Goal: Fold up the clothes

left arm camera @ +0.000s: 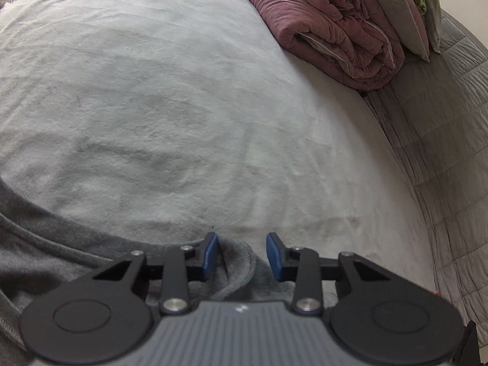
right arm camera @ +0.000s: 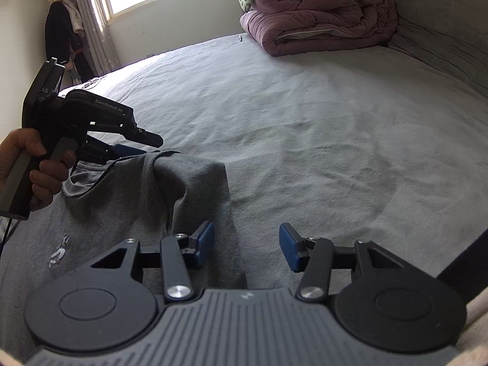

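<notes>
Grey shirt [right arm camera: 146,189] between the parted pads of both the left hand-held gripper [left arm camera: 242,254] and the right hand-held gripper [right arm camera: 247,245].

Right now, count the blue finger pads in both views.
4 pads: two on the left gripper over the grey shirt, two on the right gripper by its sleeve. The left gripper's show again in the right view.
</notes>
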`<state>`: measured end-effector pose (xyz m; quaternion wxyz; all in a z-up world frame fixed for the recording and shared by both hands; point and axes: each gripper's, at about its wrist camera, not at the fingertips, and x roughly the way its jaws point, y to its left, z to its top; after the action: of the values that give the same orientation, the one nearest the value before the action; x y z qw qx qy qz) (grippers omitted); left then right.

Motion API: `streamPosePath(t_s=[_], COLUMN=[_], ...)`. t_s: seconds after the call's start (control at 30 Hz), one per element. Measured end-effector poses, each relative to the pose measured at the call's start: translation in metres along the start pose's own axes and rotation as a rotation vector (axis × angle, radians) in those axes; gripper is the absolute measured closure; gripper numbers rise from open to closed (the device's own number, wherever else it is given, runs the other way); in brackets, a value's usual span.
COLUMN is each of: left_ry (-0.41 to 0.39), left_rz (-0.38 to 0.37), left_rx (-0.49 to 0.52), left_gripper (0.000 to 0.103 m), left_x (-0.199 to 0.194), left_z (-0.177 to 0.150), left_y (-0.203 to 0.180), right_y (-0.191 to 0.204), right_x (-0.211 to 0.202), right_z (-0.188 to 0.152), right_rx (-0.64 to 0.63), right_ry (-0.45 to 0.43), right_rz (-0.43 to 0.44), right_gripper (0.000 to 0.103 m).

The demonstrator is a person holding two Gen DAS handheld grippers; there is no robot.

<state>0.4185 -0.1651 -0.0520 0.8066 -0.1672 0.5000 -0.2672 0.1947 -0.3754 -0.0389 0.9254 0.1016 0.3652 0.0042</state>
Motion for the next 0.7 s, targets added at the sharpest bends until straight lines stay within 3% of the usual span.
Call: streamPosePath(t_s=[0.03, 0.07, 0.1, 0.3, 0.47, 0.57, 0.7], left_ry=[-0.006, -0.017, -0.032, -0.214, -0.357, -0.403, -0.396], left_rz=[0.005, 0.009, 0.013, 0.005, 0.017, 0.040, 0.074], left_rx=[0.009, 0.018, 0.026, 0.060, 0.099, 0.110, 0.115], left_gripper=[0.090, 0.101, 0.101, 0.101, 0.103, 0.103, 0.103], left_x=[0.001, 0.000, -0.001, -0.028, -0.035, -0.024, -0.007], left_z=[-0.002, -0.003, -0.004, -0.001, -0.004, -0.010, -0.019], left_y=[-0.002, -0.003, -0.005, -0.008, -0.014, -0.013, -0.008], right_y=[0.001, 0.003, 0.005, 0.009, 0.004, -0.001, -0.011], right_x=[0.005, 0.008, 0.010, -0.012, -0.017, -0.009, 0.001], right_z=[-0.001, -0.003, -0.004, 0.003, 0.004, 0.002, 0.001], right_rx=[-0.002, -0.007, -0.022, -0.059, -0.049, -0.041, -0.026], right_ry=[0.022, 0.038, 0.044, -0.103, -0.254, -0.286, -0.304], right_rz=[0.018, 0.032, 0.029, -0.162, -0.256, -0.313, -0.384], right_gripper=[0.072, 0.093, 0.099, 0.101, 0.102, 0.102, 0.103])
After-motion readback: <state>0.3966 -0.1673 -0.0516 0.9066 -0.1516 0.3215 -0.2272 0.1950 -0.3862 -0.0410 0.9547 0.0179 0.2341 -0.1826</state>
